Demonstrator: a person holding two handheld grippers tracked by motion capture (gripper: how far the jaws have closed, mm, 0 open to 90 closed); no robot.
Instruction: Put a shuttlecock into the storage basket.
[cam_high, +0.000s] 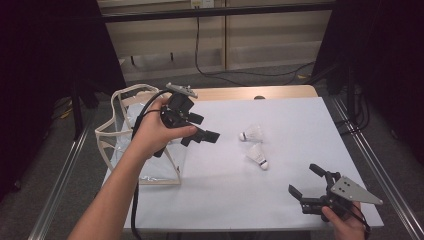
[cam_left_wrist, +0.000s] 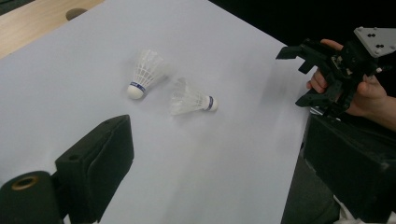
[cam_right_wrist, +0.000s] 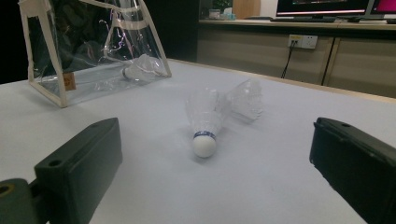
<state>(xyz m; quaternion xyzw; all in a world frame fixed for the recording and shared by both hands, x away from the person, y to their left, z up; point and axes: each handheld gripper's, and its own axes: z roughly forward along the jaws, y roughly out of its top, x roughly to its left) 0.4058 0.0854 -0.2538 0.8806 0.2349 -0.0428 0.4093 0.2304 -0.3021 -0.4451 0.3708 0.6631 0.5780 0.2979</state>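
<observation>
Two shuttlecocks lie loose on the white desk, one right of centre in the high view and the other just below it, and being so light and round-nosed either could roll or skid off if a finger clips its feathers, or be crushed if squeezed across the skirt. The left gripper, its fingers spread apart and empty, hangs left of the pair beside the clear bag, which already holds one shuttlecock. The right gripper, fingers also apart and empty, waits at lower right, well clear.
</observation>
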